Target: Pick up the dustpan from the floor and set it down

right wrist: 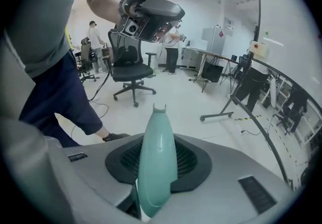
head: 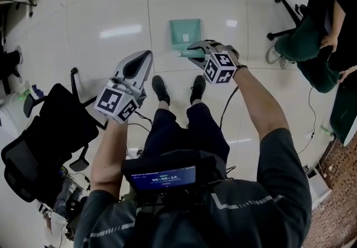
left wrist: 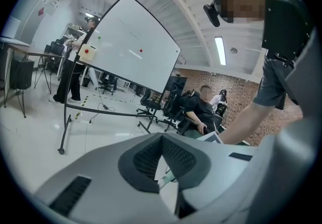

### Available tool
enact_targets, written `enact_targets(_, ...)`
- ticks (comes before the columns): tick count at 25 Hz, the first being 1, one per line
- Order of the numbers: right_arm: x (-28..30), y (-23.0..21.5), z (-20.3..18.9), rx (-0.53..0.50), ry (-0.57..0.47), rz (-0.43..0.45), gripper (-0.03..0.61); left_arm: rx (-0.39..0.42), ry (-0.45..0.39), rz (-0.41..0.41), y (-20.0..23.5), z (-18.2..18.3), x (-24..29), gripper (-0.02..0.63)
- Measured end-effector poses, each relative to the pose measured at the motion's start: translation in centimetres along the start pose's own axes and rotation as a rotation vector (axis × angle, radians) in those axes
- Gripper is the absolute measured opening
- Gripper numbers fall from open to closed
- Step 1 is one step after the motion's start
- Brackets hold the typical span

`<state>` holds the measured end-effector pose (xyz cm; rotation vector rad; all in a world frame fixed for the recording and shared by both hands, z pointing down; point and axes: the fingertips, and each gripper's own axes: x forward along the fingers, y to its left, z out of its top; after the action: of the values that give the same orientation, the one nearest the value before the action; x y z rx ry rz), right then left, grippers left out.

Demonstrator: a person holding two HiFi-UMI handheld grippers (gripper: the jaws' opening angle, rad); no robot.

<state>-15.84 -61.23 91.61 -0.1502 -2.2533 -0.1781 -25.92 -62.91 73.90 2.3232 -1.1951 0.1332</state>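
Observation:
The teal dustpan [head: 185, 32] is in the head view ahead of the person's shoes, its pan pointing away and its handle toward me. My right gripper [head: 191, 52] is shut on that handle, which in the right gripper view rises as a teal handle [right wrist: 157, 162] between the dark pads of the right gripper [right wrist: 159, 140]. Whether the pan touches the floor I cannot tell. My left gripper [head: 146, 56] hangs to the left of the dustpan, apart from it. In the left gripper view the left gripper [left wrist: 162, 137] has its pads together with nothing in them.
A black office chair [head: 44, 146] stands close at the left. A seated person in green [head: 309, 40] and a chair base [head: 283, 17] are at the right. The person's shoes [head: 160, 90] are just behind the dustpan. A rolling whiteboard [left wrist: 131, 47] stands farther off.

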Motion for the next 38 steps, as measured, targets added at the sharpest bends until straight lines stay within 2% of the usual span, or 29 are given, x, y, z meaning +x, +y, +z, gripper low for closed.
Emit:
enact_targets(5, -0.6, 2.7, -0.2, 0.047, 0.008, 0.021, 0.118, 0.021, 0.004, -0.011, -2.7, -0.5, -0.9, 0.034)
enact_targets(9, -2.5, 3.5, -0.9, 0.059, 0.019, 0.041, 0.120, 0.021, 0.007, 0.004, -5.0, 0.7, -0.6, 0.034)
enact_targets(11, -2.7, 3.7, -1.5, 0.059, 0.036, 0.054, 0.166, 0.022, 0.007, 0.008, -5.3, 0.9, -0.5, 0.034)
enact_targets(16, -1.5, 4.7, -2.4, 0.074, 0.065, 0.039, 0.180, 0.026, 0.005, 0.005, -4.7, -1.2, -1.3, 0.034)
enact_targets(17, -1.9, 5.1, -2.2, 0.084, 0.064, 0.035, 0.212, 0.026, 0.006, 0.004, -5.1, -1.1, -1.7, 0.034)
enact_targets(19, -4.2, 5.6, -0.8, 0.113, 0.045, 0.016, 0.224, 0.030, 0.003, -0.001, -7.1, 0.3, -2.5, 0.034)
enact_targets(23, -11.5, 6.3, 3.8, 0.174, -0.030, -0.047, 0.249, 0.078, -0.032, -0.026, -11.8, 4.9, -4.5, 0.034)
enact_targets(29, -22.2, 4.8, 14.3, 0.266, -0.230, -0.193, 0.247, 0.154, -0.122, -0.078, -16.5, 13.1, -7.6, 0.034)
enact_targets(31, -27.9, 4.4, 18.8, 0.289, -0.305, -0.248, 0.244, 0.186, -0.153, -0.089, -19.3, 17.1, -9.4, 0.034)
enact_targets(35, -39.9, 6.4, 30.1, 0.334, -0.470, -0.359, 0.215, 0.250, -0.206, -0.094, -26.0, 24.5, -16.3, 0.034)
enact_targets(38, -46.2, 6.9, 34.9, 0.333, -0.564, -0.484, 0.188, 0.286, -0.263, -0.094, -29.5, 28.8, -19.0, 0.034)
